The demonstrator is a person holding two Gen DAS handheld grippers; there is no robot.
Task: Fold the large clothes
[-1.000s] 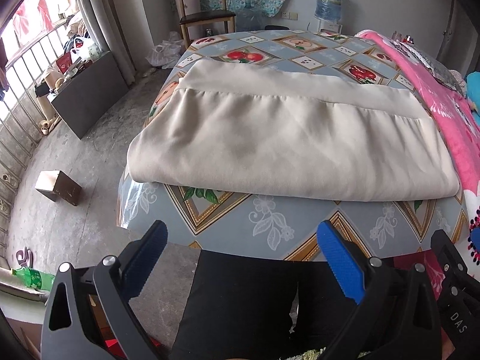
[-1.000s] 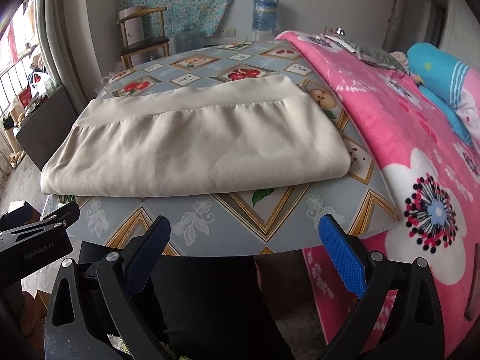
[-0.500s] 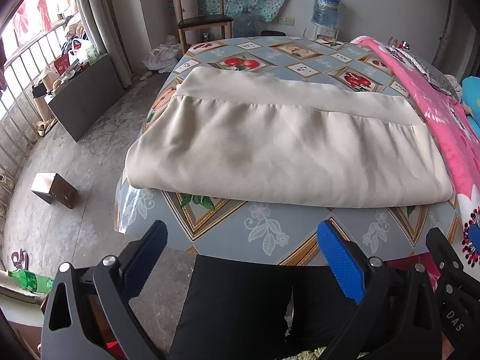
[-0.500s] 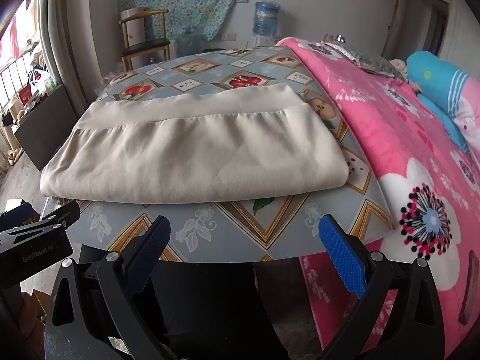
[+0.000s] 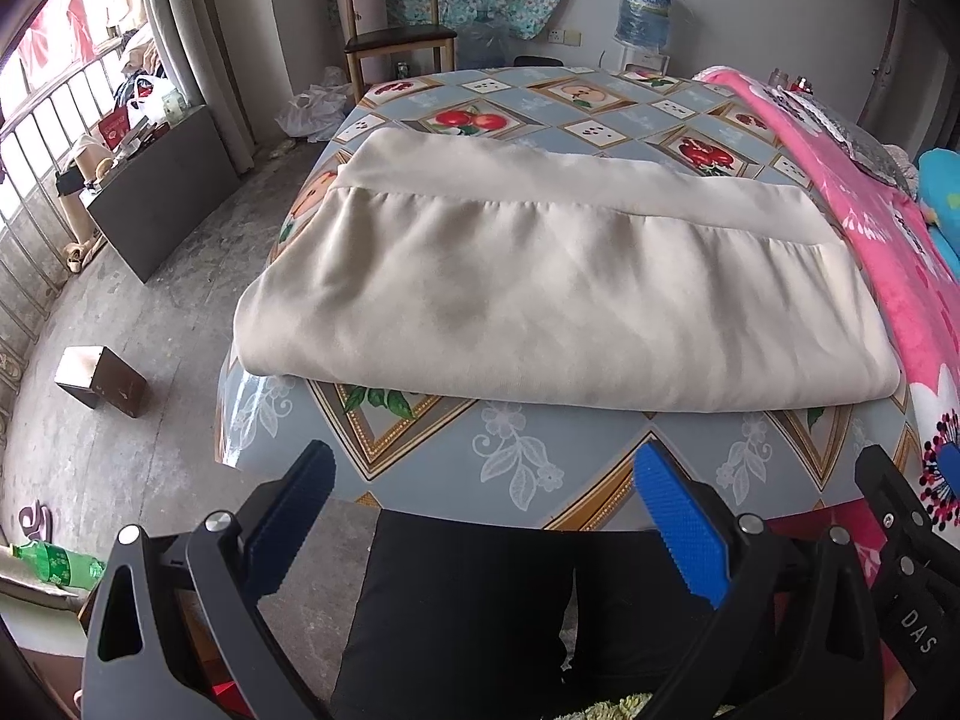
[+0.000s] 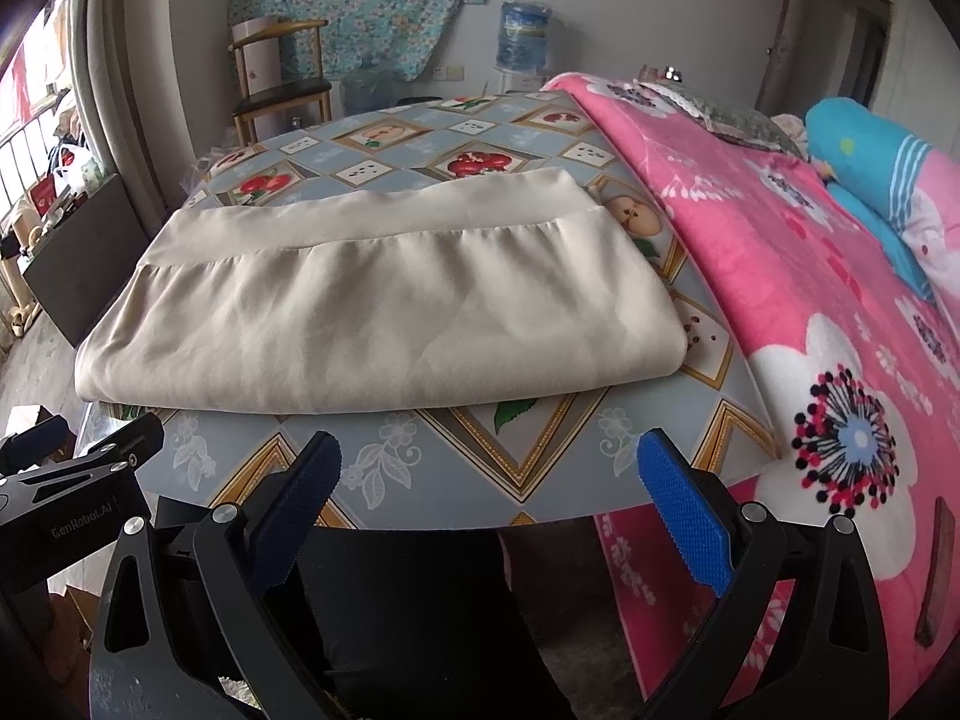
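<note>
A large beige garment (image 5: 558,294) (image 6: 372,312) lies folded into a wide rectangle on the table with the fruit-patterned cloth (image 5: 540,468) (image 6: 540,438); its plain band runs along the far side. My left gripper (image 5: 480,510) hangs open off the table's near edge, well short of the garment's near fold, with nothing between its blue pads. My right gripper (image 6: 486,492) is open too, at the same near edge, empty. Black trousers of the person fill the space below both grippers.
A bed with a pink flowered blanket (image 6: 840,300) (image 5: 900,276) butts against the table's right side. A wooden chair (image 5: 396,42) and a water jug (image 6: 525,36) stand beyond the table. On the floor at left lie a brown box (image 5: 102,378) and a dark board (image 5: 162,192).
Both grippers have risen and tilted slightly, so the table and garment sit a little lower and farther in each view. The garment has not moved. Both stay open.
</note>
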